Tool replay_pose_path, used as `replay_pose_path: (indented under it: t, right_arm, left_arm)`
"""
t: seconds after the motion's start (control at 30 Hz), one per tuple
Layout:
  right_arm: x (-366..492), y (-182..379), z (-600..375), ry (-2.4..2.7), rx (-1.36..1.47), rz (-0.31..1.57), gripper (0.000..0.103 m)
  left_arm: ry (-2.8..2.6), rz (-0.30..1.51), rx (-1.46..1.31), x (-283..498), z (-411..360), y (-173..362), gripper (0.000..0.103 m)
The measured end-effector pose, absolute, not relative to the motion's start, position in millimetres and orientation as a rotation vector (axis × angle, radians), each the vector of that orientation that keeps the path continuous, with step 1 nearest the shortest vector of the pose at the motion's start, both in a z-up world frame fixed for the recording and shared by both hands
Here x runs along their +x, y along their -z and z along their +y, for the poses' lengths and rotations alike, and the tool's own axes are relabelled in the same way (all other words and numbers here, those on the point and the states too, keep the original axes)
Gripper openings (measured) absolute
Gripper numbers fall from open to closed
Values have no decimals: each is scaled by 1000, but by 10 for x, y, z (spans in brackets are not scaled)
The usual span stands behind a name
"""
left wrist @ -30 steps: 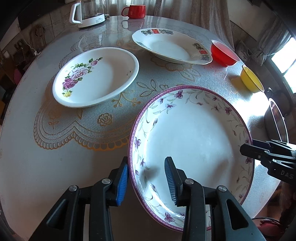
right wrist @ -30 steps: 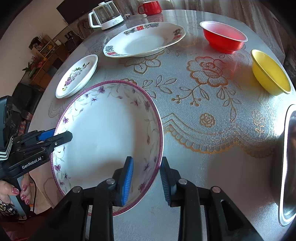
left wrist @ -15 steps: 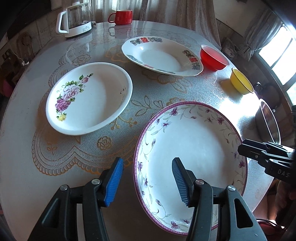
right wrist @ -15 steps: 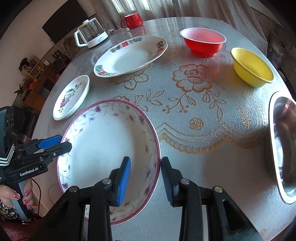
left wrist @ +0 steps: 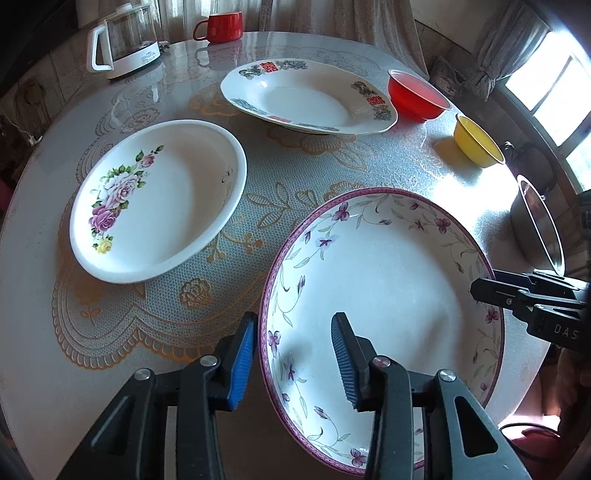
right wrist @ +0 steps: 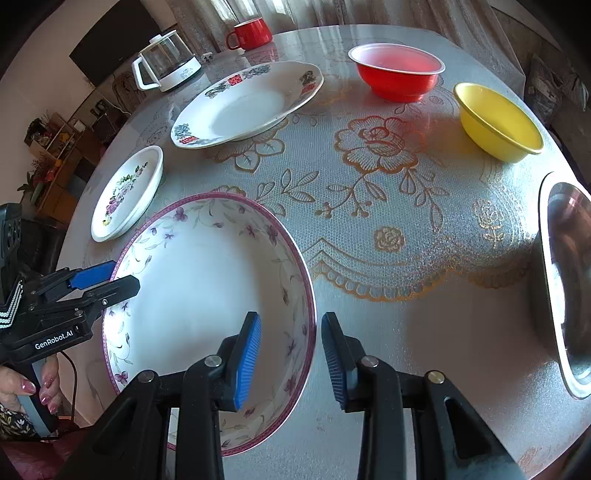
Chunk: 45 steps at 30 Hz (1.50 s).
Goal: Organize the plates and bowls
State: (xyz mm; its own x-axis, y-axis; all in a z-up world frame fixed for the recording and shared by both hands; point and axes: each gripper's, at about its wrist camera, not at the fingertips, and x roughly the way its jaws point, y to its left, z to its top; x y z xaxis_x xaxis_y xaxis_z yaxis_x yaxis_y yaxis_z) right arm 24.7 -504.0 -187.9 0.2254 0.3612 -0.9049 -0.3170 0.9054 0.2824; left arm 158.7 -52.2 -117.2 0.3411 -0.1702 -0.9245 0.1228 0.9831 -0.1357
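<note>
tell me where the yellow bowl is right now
The yellow bowl sits upper right in the right wrist view, near the table edge, between the red bowl and the steel basin.

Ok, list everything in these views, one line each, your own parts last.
purple-rimmed floral deep plate: one, white with purple, nearest table edge
white rose-print plate: one, white, left of it
white plate with red and dark rim motifs: one, far centre
red plastic bowl: one, far right
yellow bowl: one, right, beside the red one
steel bowl: one, silver, right edge
red mug: one, far edge
glass kettle with white handle: one, far left
round table with gold lace-pattern cover: one, grey
left gripper: black, blue pads, jaws just closing, astride the purple plate's rim, not pressing
right gripper: same, open astride the opposite rim
hand: one, on the left gripper's handle
</note>
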Motion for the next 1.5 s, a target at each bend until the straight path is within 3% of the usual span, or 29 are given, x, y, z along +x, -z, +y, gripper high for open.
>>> replay_pose_path:
  t: [0.23,0.33,0.4,0.5,0.67,0.9,0.97,1.07,1.23,1.3,1.5]
  right_arm:
    - [278,1877,-4989,-482,16,1261,32]
    - [294,1881,-4956,-477,-22,1257,27]
    - [328,1901,-4965,-464,-27,1256,16]
    - [363,1924,-4980,-463,-24,1261,11]
    - [380,1922,-4971,-495,-47,1283,13]
    - [617,1635,-5049,-521,11,1236,21]
    - [756,1561,-5045,-518,20,1214,24]
    - [1007,1485,-5000,-493,22,1174,26]
    - [1385,1462,-4944,-458,67,1163,27]
    - [1490,1462,-4910,-449,67,1154,33]
    - [1698,1520,-4824,-431,83,1164,40]
  left_arm:
    - [195,1209,-16,1637,-541,1171,34]
    - [188,1211,-16,1667,-523,1186,27]
    - [178,1212,-21,1688,-502,1195,21]
    - [181,1215,-9,1691,-504,1197,21]
    - [188,1236,-43,1762,-470,1150,21]
    - [211,1129,-41,2136,-373,679,22]
    - [199,1101,-29,2324,-335,575,30]
    - [163,1056,8,2629,-283,464,57]
    - [135,1040,75,3022,-191,432,62]
    - [126,1057,71,3164,-142,476,76]
    - [105,1091,67,3444,-89,610,80]
